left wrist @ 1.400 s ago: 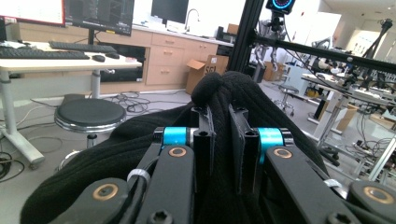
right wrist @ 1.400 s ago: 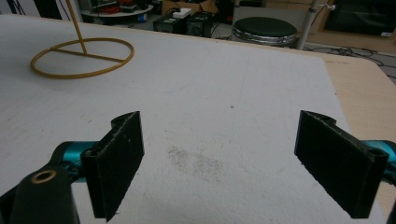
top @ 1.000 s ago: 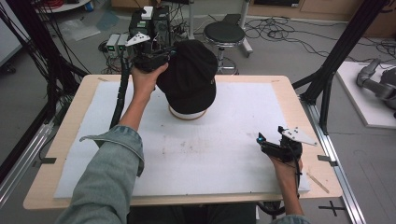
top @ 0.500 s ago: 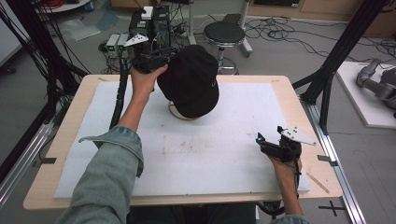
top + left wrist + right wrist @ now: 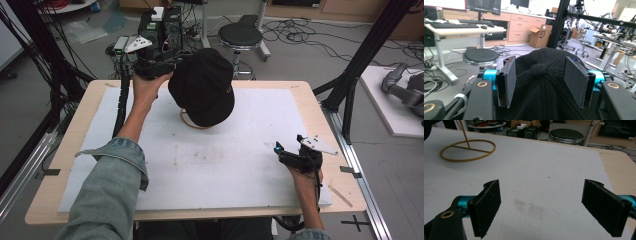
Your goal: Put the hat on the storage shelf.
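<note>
While the left gripper (image 5: 539, 82) hovered at the table's (image 5: 310, 92) far edge, its jaws had just been spreading off the black cap (image 5: 202, 85) — pads clear of the cloth, crown between them. The cap sat on the gold wire stand (image 5: 467, 150), so the placing looked done. Near the right edge, the right gripper (image 5: 551, 207) rested, jaws wide and empty.
</note>
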Demonstrator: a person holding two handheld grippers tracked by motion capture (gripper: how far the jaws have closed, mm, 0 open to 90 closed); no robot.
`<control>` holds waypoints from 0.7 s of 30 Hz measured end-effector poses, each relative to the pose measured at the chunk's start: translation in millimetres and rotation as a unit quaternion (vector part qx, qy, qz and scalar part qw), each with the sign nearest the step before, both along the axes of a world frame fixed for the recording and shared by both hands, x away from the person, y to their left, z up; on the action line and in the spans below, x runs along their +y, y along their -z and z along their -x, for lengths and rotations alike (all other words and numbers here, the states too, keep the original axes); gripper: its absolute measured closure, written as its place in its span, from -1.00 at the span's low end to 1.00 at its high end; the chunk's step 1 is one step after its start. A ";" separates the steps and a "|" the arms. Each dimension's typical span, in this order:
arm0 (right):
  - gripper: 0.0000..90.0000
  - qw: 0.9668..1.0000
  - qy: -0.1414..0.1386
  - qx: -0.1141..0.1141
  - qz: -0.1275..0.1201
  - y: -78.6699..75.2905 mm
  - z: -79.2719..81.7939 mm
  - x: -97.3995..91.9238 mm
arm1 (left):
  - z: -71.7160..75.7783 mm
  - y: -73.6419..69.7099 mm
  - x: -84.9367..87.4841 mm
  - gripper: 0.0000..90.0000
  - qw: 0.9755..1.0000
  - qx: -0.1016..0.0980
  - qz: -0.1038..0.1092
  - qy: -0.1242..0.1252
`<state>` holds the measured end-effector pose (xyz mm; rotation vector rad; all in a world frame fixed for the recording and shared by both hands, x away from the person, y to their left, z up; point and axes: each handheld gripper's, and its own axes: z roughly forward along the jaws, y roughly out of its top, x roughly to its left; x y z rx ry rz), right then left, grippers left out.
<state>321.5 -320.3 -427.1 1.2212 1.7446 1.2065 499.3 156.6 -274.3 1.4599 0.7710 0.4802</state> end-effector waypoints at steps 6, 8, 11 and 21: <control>-0.66 1.000 0.000 0.002 0.001 0.1 -1.1 1.1 | 5.3 -1.9 12.7 -0.20 1.000 -0.007 -0.002 -0.011; -0.66 1.000 0.000 0.001 0.001 0.2 -0.7 1.6 | 8.0 -2.2 17.2 -0.20 1.000 -0.009 -0.008 -0.013; -0.66 1.000 0.002 0.000 0.002 -0.5 0.9 0.8 | 10.9 -2.0 24.5 -0.25 1.000 -0.009 -0.013 -0.017; -0.66 1.000 0.003 -0.002 0.001 -1.5 -0.2 2.0 | 26.1 -0.8 49.8 -0.41 0.999 -0.008 -0.023 -0.039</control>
